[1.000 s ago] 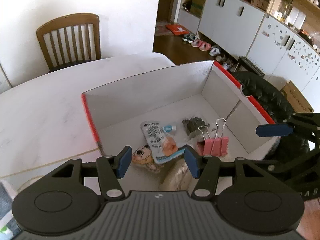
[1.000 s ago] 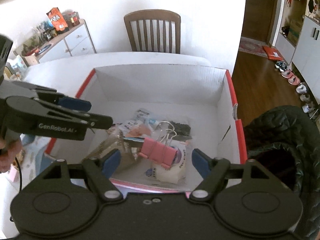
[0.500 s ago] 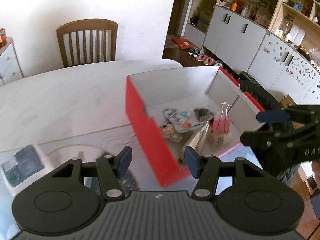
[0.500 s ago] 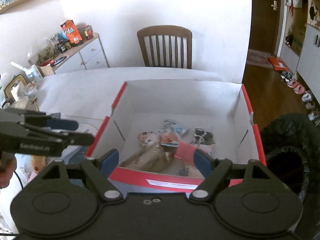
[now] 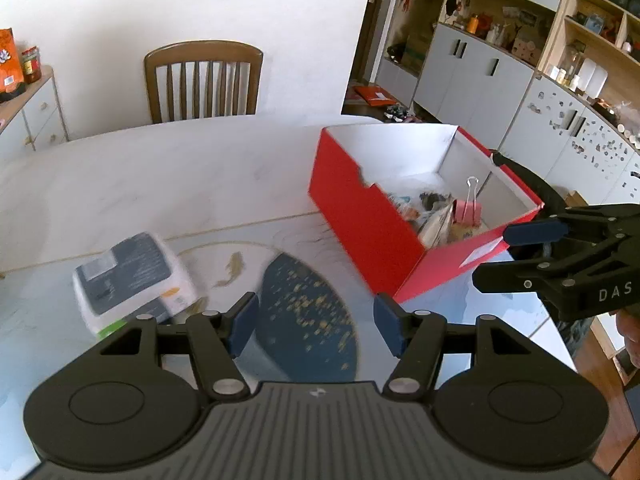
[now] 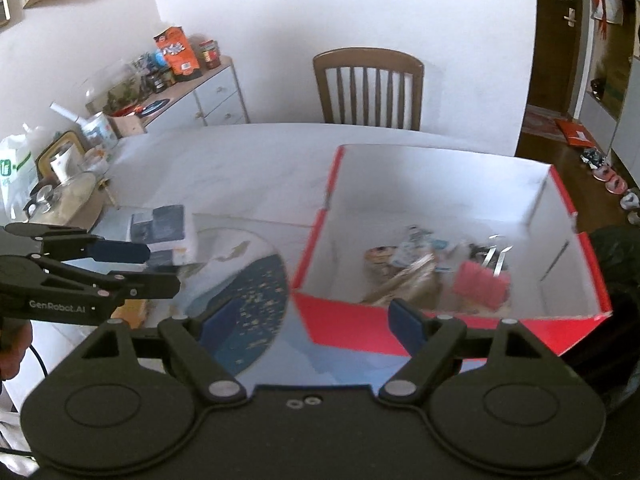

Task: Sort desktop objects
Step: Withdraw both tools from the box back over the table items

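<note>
The red box point(image 5: 360, 216) stood on the white bench point(image 5: 160, 176) at the right of centre in the left wrist view, its inside white, and it held a heap of small things: a pink binder clip point(image 5: 468, 210) standing upright near the right wall, snack packets point(image 6: 416, 248) and a dark lump beside them. In the right wrist view the same clip point(image 6: 482, 284) lay toward the lower right of the box point(image 6: 540, 316). A white and dark packet point(image 5: 132, 276), blurred, rested on the bench at the lower left, well apart from the box, beside a blue gold-flecked mat point(image 5: 308, 312). The left tool point(image 5: 314, 324) hung over that mat with its fingers apart and empty. The right tool point(image 6: 310, 326) likewise stood apart and empty, before the box's near wall. A wooden chair point(image 5: 202, 80) stood behind the bench.
</note>
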A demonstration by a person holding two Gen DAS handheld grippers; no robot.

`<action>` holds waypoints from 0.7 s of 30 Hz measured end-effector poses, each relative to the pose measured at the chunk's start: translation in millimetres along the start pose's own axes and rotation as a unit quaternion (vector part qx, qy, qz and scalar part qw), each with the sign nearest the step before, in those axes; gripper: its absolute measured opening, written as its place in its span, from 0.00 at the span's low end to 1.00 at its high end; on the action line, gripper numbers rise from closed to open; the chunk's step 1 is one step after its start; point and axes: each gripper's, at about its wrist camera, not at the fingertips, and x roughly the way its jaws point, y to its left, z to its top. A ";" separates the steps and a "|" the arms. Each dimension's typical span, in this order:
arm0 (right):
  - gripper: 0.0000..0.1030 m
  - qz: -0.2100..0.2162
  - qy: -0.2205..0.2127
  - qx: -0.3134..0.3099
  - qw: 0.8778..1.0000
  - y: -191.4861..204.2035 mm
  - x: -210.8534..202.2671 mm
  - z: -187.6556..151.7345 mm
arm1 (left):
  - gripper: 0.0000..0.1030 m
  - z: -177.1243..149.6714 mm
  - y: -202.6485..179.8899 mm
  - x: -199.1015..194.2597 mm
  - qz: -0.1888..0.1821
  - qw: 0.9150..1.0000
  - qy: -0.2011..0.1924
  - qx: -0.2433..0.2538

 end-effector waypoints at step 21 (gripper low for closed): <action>0.87 0.008 0.024 -0.009 1.000 108.2 40.6 -12.1 | 0.75 -72.0 106.2 -37.5 0.008 1.000 0.009 -0.017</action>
